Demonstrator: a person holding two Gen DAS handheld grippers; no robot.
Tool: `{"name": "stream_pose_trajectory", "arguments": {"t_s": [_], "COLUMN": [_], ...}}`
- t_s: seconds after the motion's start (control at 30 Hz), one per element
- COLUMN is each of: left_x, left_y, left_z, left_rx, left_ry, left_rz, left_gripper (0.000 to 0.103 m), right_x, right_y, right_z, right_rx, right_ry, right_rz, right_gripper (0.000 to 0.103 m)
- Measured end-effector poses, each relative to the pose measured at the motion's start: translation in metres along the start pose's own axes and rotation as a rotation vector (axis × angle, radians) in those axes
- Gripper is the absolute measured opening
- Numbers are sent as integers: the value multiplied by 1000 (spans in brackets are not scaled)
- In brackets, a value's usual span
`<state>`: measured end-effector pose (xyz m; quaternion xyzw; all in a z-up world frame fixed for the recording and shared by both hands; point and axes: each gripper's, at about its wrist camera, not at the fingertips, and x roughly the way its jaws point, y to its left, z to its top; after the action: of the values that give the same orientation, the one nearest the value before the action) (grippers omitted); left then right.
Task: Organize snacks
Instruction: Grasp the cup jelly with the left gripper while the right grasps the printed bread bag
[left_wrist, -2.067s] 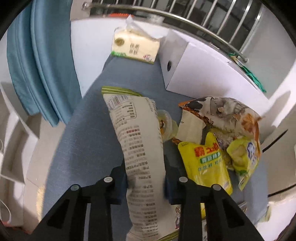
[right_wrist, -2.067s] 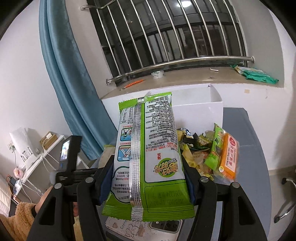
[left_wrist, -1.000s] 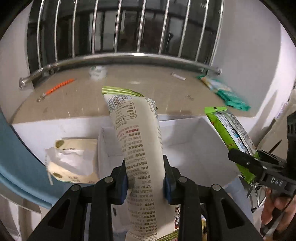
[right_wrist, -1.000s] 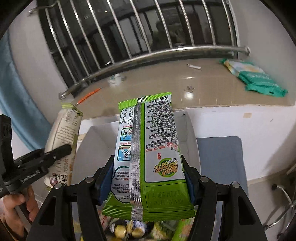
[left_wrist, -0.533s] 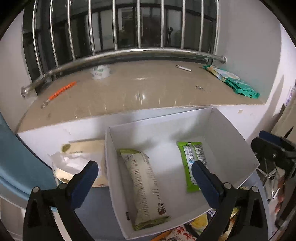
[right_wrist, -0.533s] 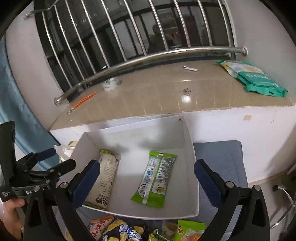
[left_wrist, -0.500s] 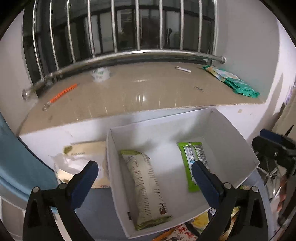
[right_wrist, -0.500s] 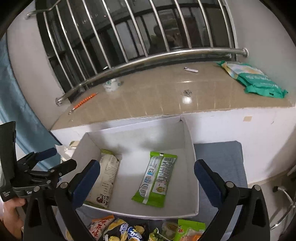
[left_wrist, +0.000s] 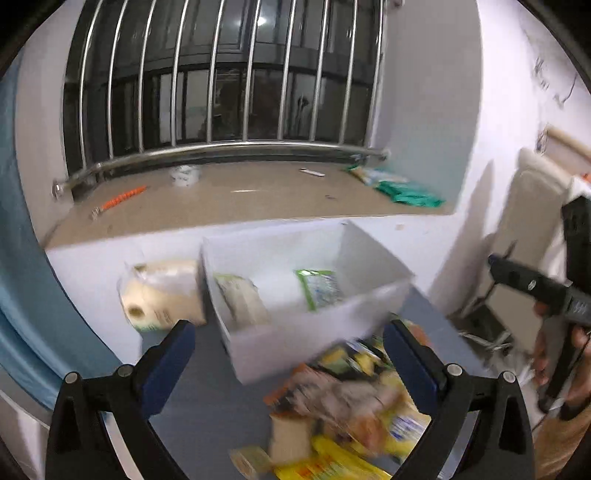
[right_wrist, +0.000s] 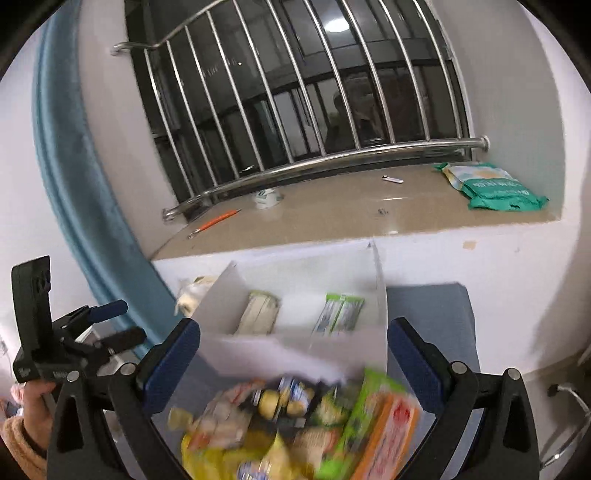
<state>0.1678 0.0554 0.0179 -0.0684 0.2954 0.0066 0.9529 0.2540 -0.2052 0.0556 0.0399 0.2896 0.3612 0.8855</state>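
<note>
I am holding both tongs spread wide with nothing between their fingers: my left gripper and my right gripper are both hovering over the pile of loose snacks on the near part of the blue-grey tabletop. The sorting is only just getting going, I judge: the white box at the far side is holding two packets, a pale one lying on the left and a green one on the right, while the heap is waiting, blurred, with yellow, green and orange wrappers I am not making out singly. A tissue pack is sitting just left of the box. The box's near wall is standing between the pile and the free floor inside, so anything I am lifting needs to clear it.
</note>
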Motion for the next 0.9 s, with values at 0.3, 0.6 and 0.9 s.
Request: {"name": "stream_pose_trajectory", "arguments": {"t_s": [0.3, 0.6, 0.9], "left_x": [-53, -78, -87], "left_y": [-27, -22, 5], "left_z": [-78, -114, -123], "left_rx": [-5, -59, -107], "left_ry": [-18, -10, -5], "left_rz": [-76, -88, -57], "left_gripper": [103, 103, 103], "right_x": [-59, -25, 51], "right_y": [18, 67, 101], "right_z": [-92, -136, -120], "right_rx": [79, -90, -290], "right_ry": [-26, 67, 175], "right_rz": [24, -10, -78], "right_gripper": [103, 103, 103]}}
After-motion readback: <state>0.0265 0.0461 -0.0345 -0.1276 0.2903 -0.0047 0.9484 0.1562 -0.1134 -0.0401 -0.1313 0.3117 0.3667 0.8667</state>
